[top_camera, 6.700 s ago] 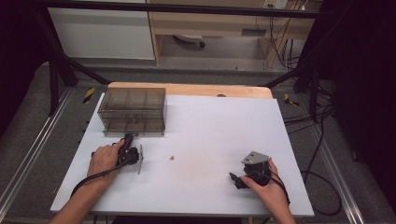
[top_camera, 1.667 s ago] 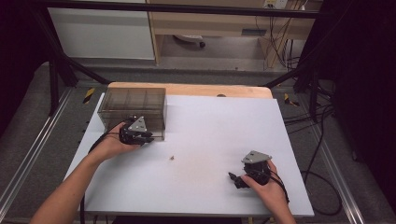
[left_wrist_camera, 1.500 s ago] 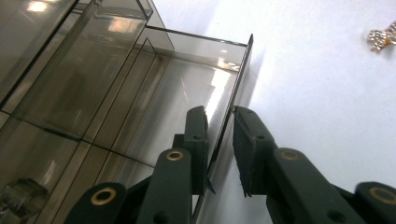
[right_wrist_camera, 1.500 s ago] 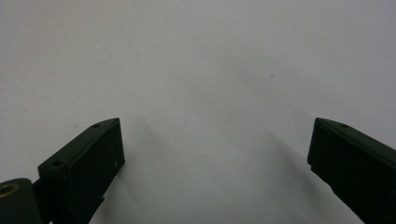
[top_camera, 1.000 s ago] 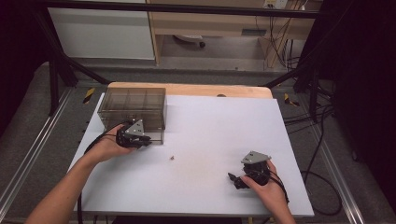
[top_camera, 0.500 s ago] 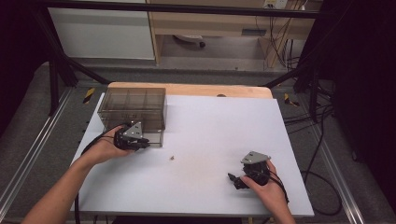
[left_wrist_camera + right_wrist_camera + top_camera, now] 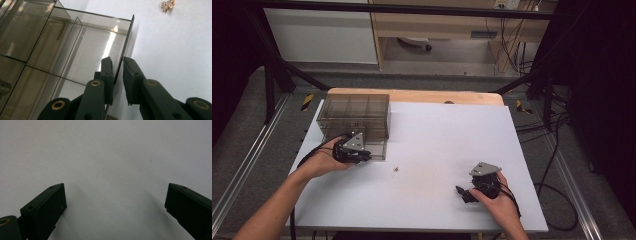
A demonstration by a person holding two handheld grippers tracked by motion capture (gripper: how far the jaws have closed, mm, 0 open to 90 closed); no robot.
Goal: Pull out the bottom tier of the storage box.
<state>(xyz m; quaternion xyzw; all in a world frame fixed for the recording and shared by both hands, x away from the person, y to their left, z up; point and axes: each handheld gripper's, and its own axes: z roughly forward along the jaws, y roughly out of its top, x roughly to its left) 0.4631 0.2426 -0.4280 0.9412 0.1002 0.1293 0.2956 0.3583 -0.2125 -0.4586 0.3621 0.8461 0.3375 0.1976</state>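
A smoky, see-through drawer box [image 7: 353, 116] stands at the table's back left. One low drawer [image 7: 82, 50] is slid out toward the person, its front wall [image 7: 377, 150] clear of the box. My left gripper [image 7: 366, 156] [image 7: 117, 60] straddles that thin front wall, one jaw inside the drawer and one outside, shut on it. A tiny gold trinket [image 7: 396, 169] [image 7: 167, 5] lies on the white table to the right of the drawer. My right gripper [image 7: 462, 192] [image 7: 116, 186] rests low at the front right, jaws wide open over bare tabletop.
The white tabletop [image 7: 447, 135] spreads between the two hands. A wooden strip [image 7: 422, 96] runs along its back edge. Black frame posts and cables [image 7: 557, 150] stand off the right side.
The left hand went from the open table to the box, took hold of the drawer's front wall, and has since drawn back toward the person with the drawer sliding out. The right hand stayed put.
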